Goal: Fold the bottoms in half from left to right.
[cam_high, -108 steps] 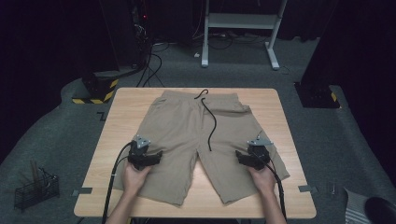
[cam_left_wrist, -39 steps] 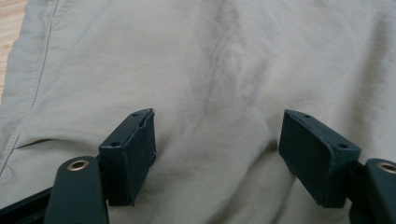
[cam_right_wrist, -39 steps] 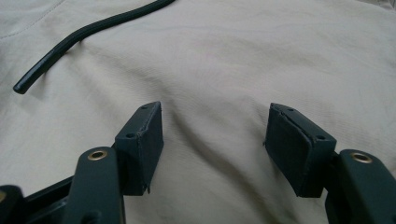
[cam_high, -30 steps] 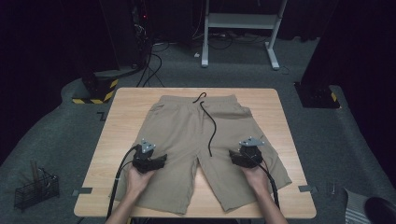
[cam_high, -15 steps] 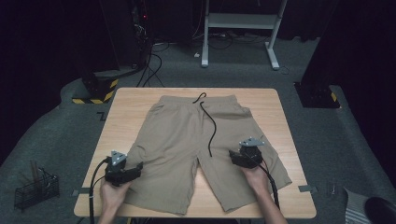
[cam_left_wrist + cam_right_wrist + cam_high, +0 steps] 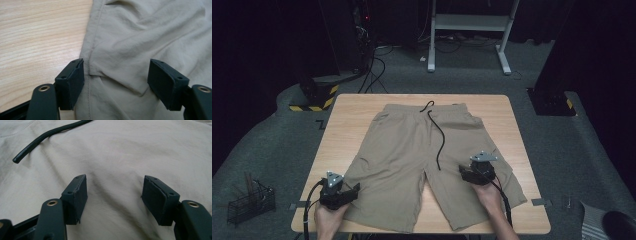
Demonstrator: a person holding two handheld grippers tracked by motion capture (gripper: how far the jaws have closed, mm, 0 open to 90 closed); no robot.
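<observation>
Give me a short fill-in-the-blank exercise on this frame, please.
1. The khaki shorts lie flat on a wooden ____.
2. The drawstring on the shorts is coloured ____.
3. The left gripper has its jaws ____ over the outer side seam of the shorts.

Missing words: table; black; open

Dark room – grey carpet [image 6: 562, 165], white desk frame [image 6: 472, 22].

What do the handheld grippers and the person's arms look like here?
Both grippers, left and right, are black, each topped by a grey three-cornered plate and trailing a black cable. Their fingers are blocky black pads with small screw holes, on arms with brass-ringed holes. The forearms are bare, no sleeves.
</observation>
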